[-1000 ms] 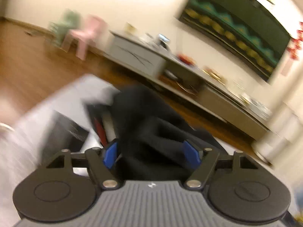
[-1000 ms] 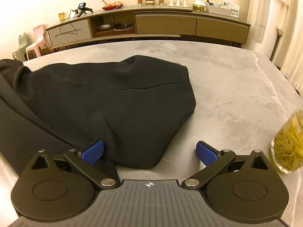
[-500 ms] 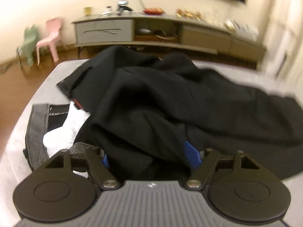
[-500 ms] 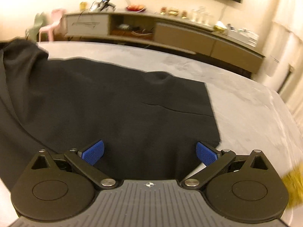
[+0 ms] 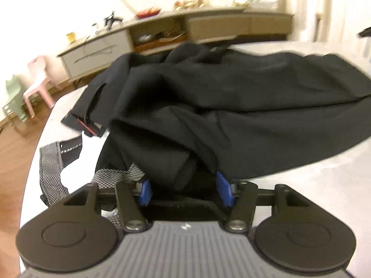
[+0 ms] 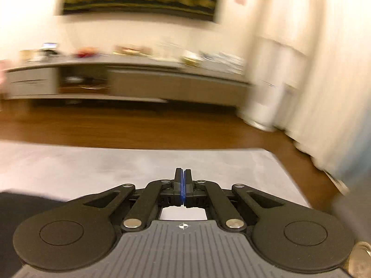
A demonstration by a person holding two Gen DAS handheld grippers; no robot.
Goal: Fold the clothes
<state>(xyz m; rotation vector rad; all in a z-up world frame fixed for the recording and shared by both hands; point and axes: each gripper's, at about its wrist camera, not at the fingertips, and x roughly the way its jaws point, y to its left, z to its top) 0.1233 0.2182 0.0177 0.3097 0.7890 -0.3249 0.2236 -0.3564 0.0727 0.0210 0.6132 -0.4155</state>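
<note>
Grey marble-look table (image 5: 324,185), wood floor and a long sideboard (image 5: 208,26) beyond; both views are smeared by motion.

Far left on the table, a mesh-trimmed white piece (image 5: 52,159) is seen beside and partly under the black garment (image 5: 243,106), which is heaped and rumpled across the middle.

The left gripper (image 5: 184,191) is set into the near folds of the garment. Its jaws are closing, with a thick roll of black cloth between the blue pads (image 5: 145,192); firm pressing cannot be confirmed. Half a second ago this gap was wider.

To the right, the right gripper (image 6: 183,186) is shut tight with nothing between the pads; it was spread wide over the garment half a second ago. Bare table and floor are now faced, and only a dark edge of cloth is left at the lower left corner. No grip was taken there, by this reading, so the fold is judged barely begun, with the left side leading.

Hidden: the garment's type, its far hem, and what lies under the heap. A brass-coloured rim at the right view's lower right corner is cut off.
</note>
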